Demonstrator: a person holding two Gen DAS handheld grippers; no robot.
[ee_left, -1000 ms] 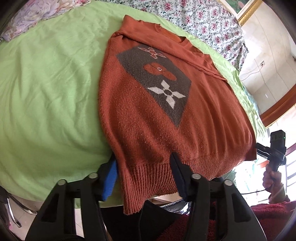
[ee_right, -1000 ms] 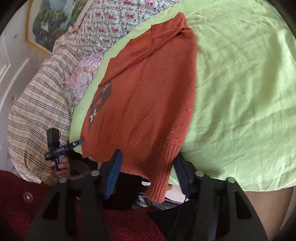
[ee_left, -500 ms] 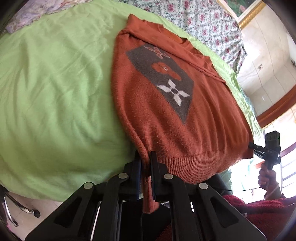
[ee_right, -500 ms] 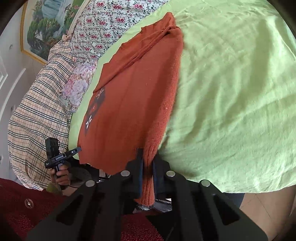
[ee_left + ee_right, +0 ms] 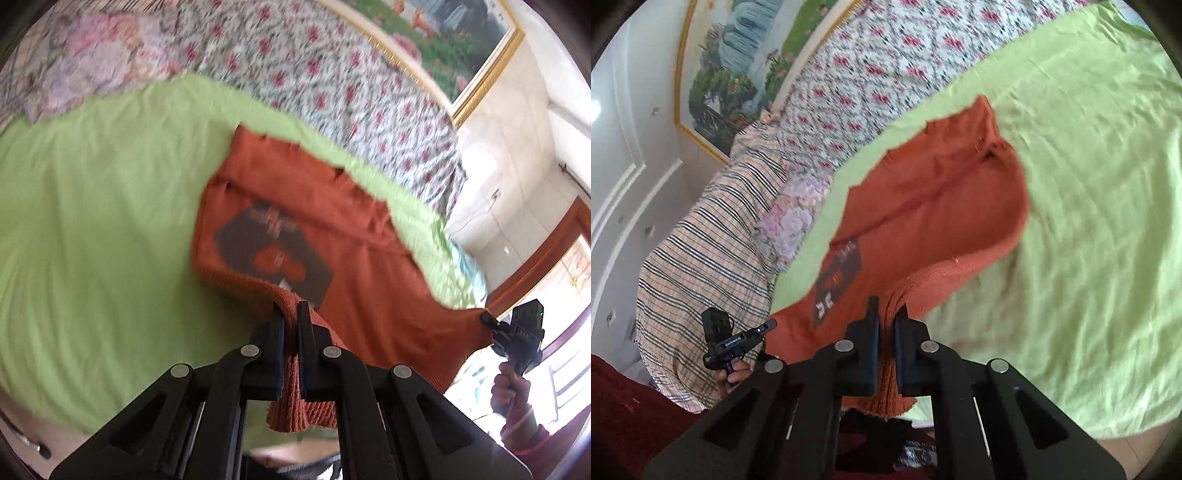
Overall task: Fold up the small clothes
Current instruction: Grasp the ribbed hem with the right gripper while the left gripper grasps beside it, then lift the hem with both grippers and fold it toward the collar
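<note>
Over on the left side of the bed, the green sheet (image 5: 92, 229) lies wide and wrinkled, with a pale flowered pillow (image 5: 96, 70) at its head. Next along, the left tool (image 5: 290, 317) is clamped tight on the ribbed hem of the rust-orange sweater (image 5: 354, 251), one corner of it pinched between the black fingers and a flap of rib hanging below them. The sweater's upper half rests flat on the sheet, collar toward the rose-patterned quilt (image 5: 332, 85), while the hem end is raised off the bed and sags in a curve between the two tools. Its dark grey patch with the orange motif faces up, partly hidden behind the lifted hem. Further right, the right tool (image 5: 886, 321) is likewise closed on the other hem corner, knit bunched between its fingers. From the left wrist view that tool shows at the far right edge, held in the person's hand (image 5: 511, 387), red sleeve below. Behind the quilt hangs a gilt-framed landscape painting (image 5: 443, 33); a checked blanket (image 5: 701, 258) is heaped by the wall.
</note>
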